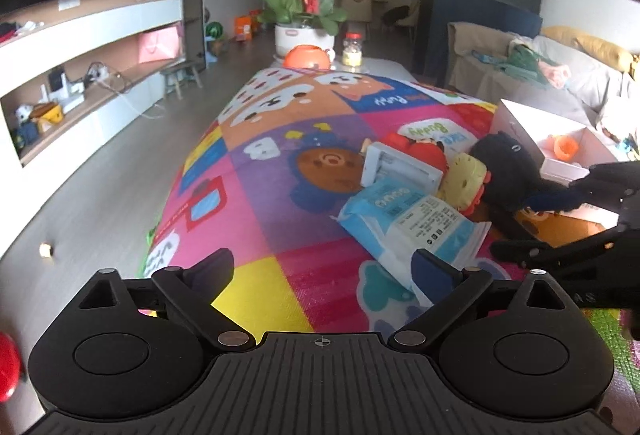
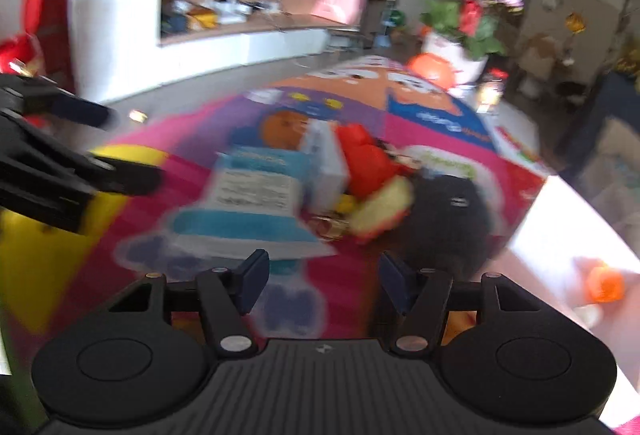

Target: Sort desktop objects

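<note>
A pile of objects lies on the colourful play mat (image 1: pixel 260 227): a blue and white wipes pack (image 1: pixel 416 223), a white box-shaped device (image 1: pixel 396 169), a red plush toy (image 1: pixel 420 149), a cream sandwich-like toy (image 1: pixel 464 183) and a black plush (image 1: pixel 506 165). My left gripper (image 1: pixel 322 271) is open and empty, just short of the wipes pack. My right gripper (image 2: pixel 322 281) is open and empty, near the wipes pack (image 2: pixel 248 203) and black plush (image 2: pixel 448 211); this view is blurred. It also shows at the right of the left wrist view (image 1: pixel 560 219).
A white box (image 1: pixel 556 147) with an orange item (image 1: pixel 564 147) inside stands right of the pile. A flower pot (image 1: pixel 304 35), an orange ball-shaped object (image 1: pixel 307 57) and a jar (image 1: pixel 353 49) stand at the far end. A sofa (image 1: pixel 560 83) is on the right.
</note>
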`<state>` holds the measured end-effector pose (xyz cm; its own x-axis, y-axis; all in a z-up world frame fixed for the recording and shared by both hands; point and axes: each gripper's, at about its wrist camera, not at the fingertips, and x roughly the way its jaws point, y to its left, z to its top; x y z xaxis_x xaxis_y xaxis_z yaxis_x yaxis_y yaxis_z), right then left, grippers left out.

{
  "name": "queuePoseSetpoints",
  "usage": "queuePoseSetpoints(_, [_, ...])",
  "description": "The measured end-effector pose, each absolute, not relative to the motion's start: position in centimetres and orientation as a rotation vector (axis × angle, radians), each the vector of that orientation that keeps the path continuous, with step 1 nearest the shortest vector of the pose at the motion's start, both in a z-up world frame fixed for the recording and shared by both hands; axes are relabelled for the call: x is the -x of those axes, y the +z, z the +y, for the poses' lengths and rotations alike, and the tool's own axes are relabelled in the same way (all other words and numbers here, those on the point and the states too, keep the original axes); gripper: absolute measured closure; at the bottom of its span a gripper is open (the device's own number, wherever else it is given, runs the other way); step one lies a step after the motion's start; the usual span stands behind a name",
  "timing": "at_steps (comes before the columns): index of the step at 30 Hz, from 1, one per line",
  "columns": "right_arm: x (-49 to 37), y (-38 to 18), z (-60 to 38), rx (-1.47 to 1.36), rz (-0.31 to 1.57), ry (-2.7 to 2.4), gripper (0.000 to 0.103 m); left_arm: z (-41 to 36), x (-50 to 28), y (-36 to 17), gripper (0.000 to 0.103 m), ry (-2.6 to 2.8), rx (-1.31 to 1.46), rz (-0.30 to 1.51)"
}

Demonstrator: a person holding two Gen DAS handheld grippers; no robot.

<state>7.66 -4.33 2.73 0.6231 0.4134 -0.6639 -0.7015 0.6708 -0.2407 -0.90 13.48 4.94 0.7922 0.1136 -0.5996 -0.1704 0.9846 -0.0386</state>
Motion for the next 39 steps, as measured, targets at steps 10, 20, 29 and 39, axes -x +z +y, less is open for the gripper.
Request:
queuePoseSetpoints(10, [-8.7,1.4,-10.1,0.465,0.758,0.601,0.081,9.9,-0.8,4.3,0.003,0.011,0.067,0.658])
queuePoseSetpoints(20, [-7.1,2.0,-17.0,0.68,0.56,0.304,0.064,6.1,-3.3,2.8,0.003,-0.072,0.029,0.723])
queuePoseSetpoints(29, [-9.7,3.2,-17.9,0.23,0.702,0.311,0.02,3.1,-3.4,2.7,0.002,-0.28,0.09,0.734])
queuePoseSetpoints(39, [-14.8,0.0,-12.4,0.01,0.797,0.134,0.016,6.0,-2.4,3.7,0.002,-0.096,0.054,0.685])
